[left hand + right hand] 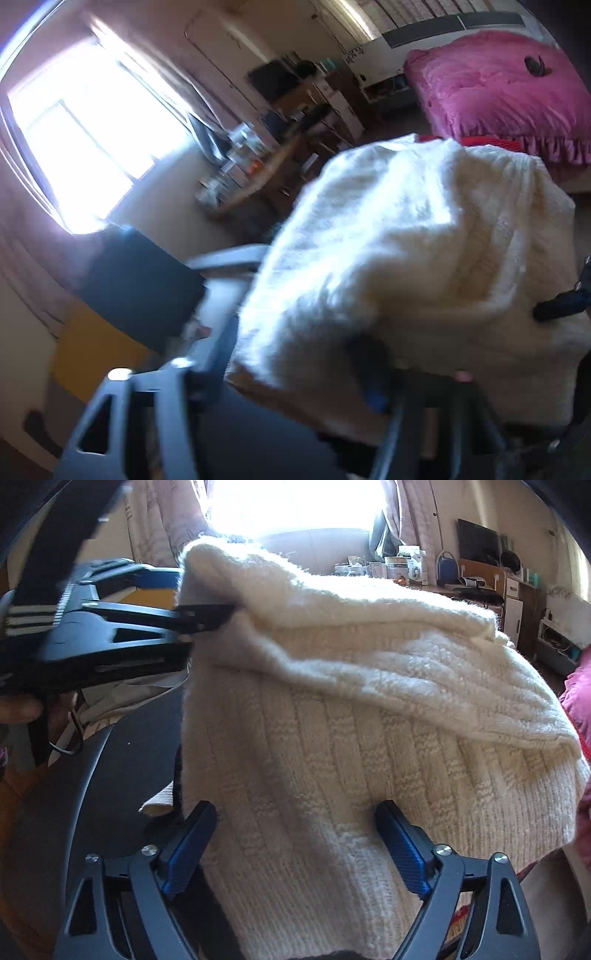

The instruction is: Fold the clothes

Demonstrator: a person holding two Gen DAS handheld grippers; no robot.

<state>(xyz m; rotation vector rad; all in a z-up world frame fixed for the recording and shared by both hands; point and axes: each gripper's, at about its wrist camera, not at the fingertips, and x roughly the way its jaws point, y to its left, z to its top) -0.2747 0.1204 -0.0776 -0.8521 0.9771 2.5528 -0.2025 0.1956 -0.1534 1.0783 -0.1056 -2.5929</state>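
A cream ribbed knit sweater point(351, 738) hangs bunched in the air and fills most of both views; it also shows in the left wrist view point(406, 258). My left gripper point(210, 616) is shut on the sweater's upper left edge and holds it up; in its own blurred view the fabric drapes over its fingers point(373, 391). My right gripper point(295, 834) is open, its blue-padded fingers point(402, 845) spread wide with the sweater's lower part lying between them. In the left wrist view its tip point(561, 302) shows at the right edge.
A dark surface point(92, 812) lies below the sweater. A pink bed cover point(498, 92) is at the right. A cluttered wooden desk point(461, 587) and a bright window point(85, 140) stand behind. A red cloth point(487, 142) peeks out behind the sweater.
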